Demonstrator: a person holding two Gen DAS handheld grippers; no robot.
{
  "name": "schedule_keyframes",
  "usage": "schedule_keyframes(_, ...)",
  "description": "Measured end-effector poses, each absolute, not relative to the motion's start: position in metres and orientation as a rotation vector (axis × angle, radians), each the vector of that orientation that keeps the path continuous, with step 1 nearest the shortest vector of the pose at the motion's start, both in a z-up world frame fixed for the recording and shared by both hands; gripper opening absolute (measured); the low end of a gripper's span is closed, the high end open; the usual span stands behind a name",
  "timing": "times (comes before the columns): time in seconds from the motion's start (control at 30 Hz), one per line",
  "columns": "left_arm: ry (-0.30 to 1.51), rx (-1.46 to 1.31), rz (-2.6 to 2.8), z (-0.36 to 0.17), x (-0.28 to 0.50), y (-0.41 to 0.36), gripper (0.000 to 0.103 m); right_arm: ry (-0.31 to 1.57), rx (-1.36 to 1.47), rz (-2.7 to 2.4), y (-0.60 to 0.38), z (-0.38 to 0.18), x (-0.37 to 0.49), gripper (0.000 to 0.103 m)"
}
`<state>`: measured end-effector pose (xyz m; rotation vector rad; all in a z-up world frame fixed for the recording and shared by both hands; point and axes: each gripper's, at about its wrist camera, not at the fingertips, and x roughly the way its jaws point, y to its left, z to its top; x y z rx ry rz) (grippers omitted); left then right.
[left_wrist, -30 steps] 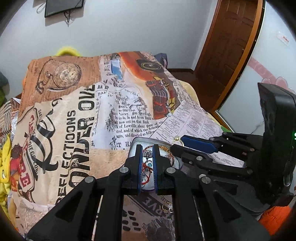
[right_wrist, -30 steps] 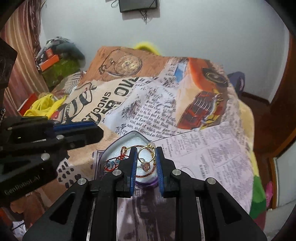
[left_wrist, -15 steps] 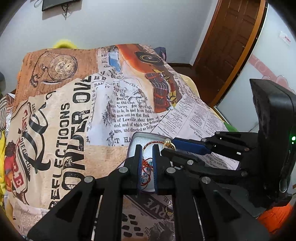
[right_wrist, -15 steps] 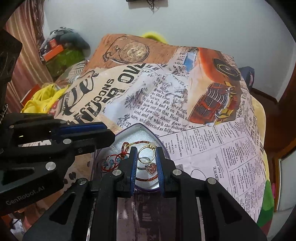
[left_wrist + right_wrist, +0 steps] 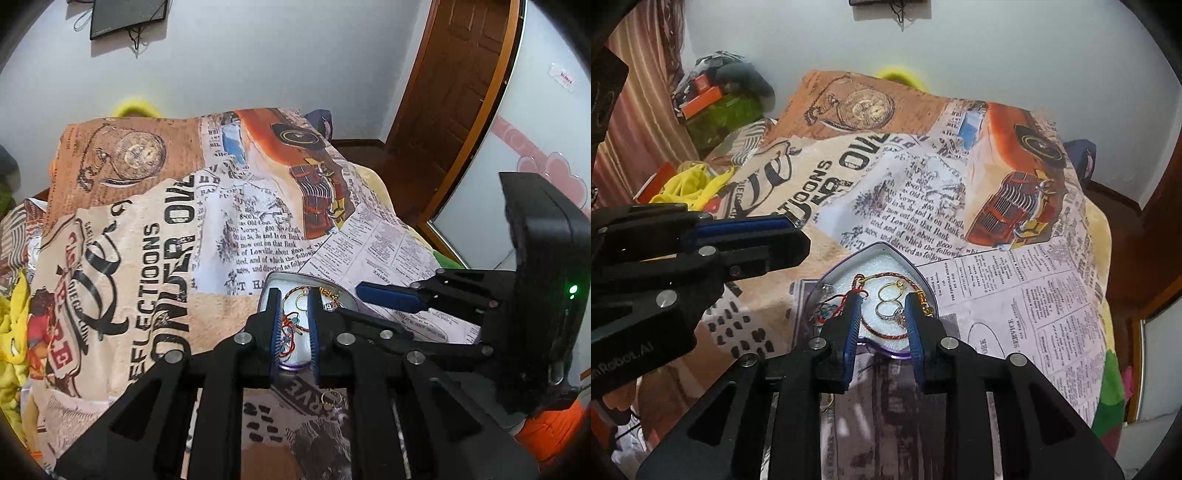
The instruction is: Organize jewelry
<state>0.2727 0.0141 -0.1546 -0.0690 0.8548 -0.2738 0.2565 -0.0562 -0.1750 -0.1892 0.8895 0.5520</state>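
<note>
Surface: bed covered by a printed blanket [image 5: 923, 192] — newsprint text, pocket-watch motif, orange vintage car, large black lettering. Fabric lies in soft folds, not flat.

Room: pale wall behind the bed, dark flat panel [image 5: 127, 16] mounted high with cables hanging below. Brown wooden door [image 5: 461, 85] at right in the left wrist view. Striped curtain [image 5: 639, 122] at left in the right wrist view, with a heap of clutter and a green bag [image 5: 724, 110] beside the bed. Yellow cloth [image 5: 690, 184] bunched at the blanket's left edge.

Task item: shield-shaped tray [image 5: 882, 246], purple-rimmed, white foam lining, resting on the blanket near the front edge. Inside: two rings [image 5: 890, 301] near the centre, a red-and-gold cord bracelet [image 5: 886, 332] looping around them, a red thread bracelet [image 5: 834, 306] with blue beads at the left side. One more small ring [image 5: 330, 398] lying on the blanket outside the tray, close to its near end.

Right gripper [image 5: 881, 314]: low over the tray, jaws narrowly apart, framing the lower ring; contact with it not resolvable.

Left gripper [image 5: 293, 317]: above the tray's left part, jaws narrowly apart, red thread bracelet visible in the gap; whether pinched cannot be told.
</note>
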Motion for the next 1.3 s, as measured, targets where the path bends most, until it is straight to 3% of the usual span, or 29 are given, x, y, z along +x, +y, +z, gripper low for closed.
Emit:
schedule_keyframes(0.2,0.851,-0.061,-0.257,-0.144,0.253,0.019,0.022,0.856,-0.173,0.534,-0.065,-0.159,0.24,0.032)
schedule_keyframes(0.77,1.004,-0.023,-0.275,-0.201,0.216,0.001,0.024,0.918,-0.178,0.505,-0.08,-0.182,0.204,0.033)
schedule_keyframes(1.3,1.088,-0.036,-0.288,-0.246,0.236,-0.018,0.024,0.996,-0.133,0.453,-0.112,-0.217,0.202,0.033)
